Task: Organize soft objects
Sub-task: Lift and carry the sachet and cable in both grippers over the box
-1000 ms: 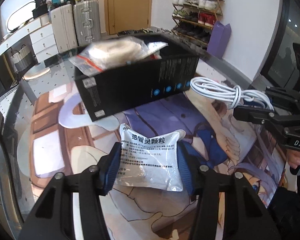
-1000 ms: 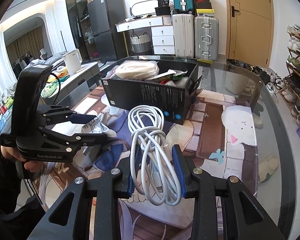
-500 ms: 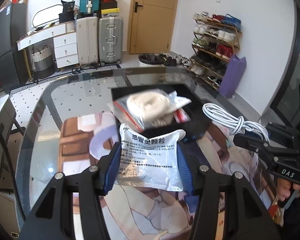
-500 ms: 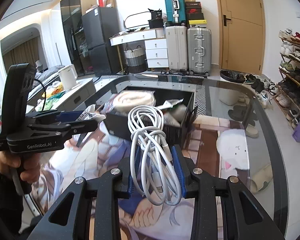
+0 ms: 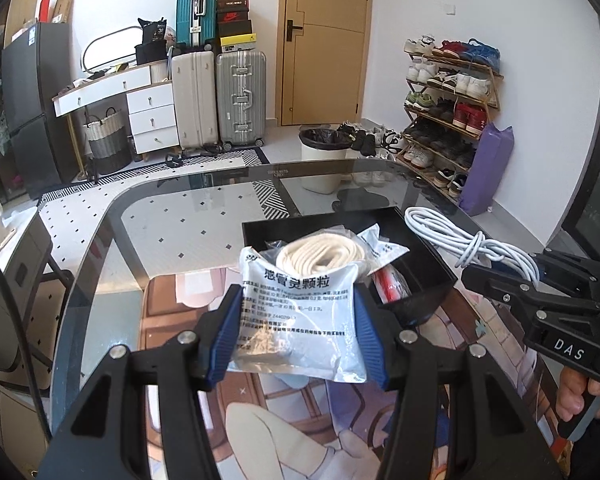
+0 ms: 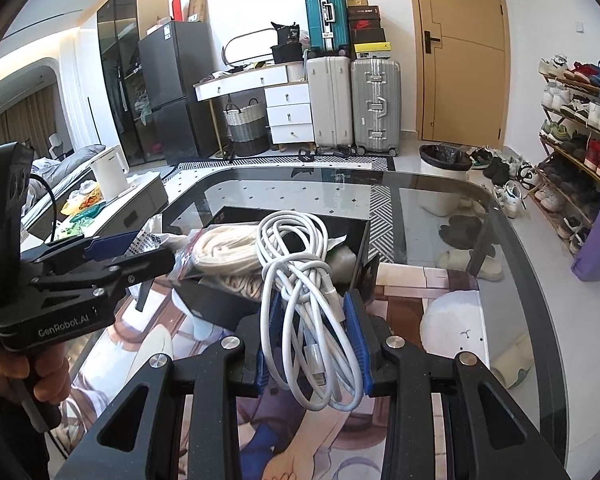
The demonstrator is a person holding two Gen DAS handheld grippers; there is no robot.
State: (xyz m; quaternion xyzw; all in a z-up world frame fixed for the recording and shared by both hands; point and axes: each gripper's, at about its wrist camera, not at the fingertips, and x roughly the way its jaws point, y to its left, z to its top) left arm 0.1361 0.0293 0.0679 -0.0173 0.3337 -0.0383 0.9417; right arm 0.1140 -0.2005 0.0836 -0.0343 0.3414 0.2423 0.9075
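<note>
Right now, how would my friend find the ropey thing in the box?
Start at the glass table and find the open black cardboard box standing on its picture mat. Lying in it is a coil of cream rope in a clear plastic bag. Unlike the shiny white cable bundle and the flat silver printed packet, each held in a claw, it is thick and matte.

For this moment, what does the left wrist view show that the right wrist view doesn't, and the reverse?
Only the left wrist view: the left tongs clamped on the foil sachet with its printed face, and a red item in the black box.
Only the right wrist view: the right tongs clamped on the white cable, plus a white kettle.
Both: box, bagged cream rope, glass table, suitcases, shoe rack.
</note>
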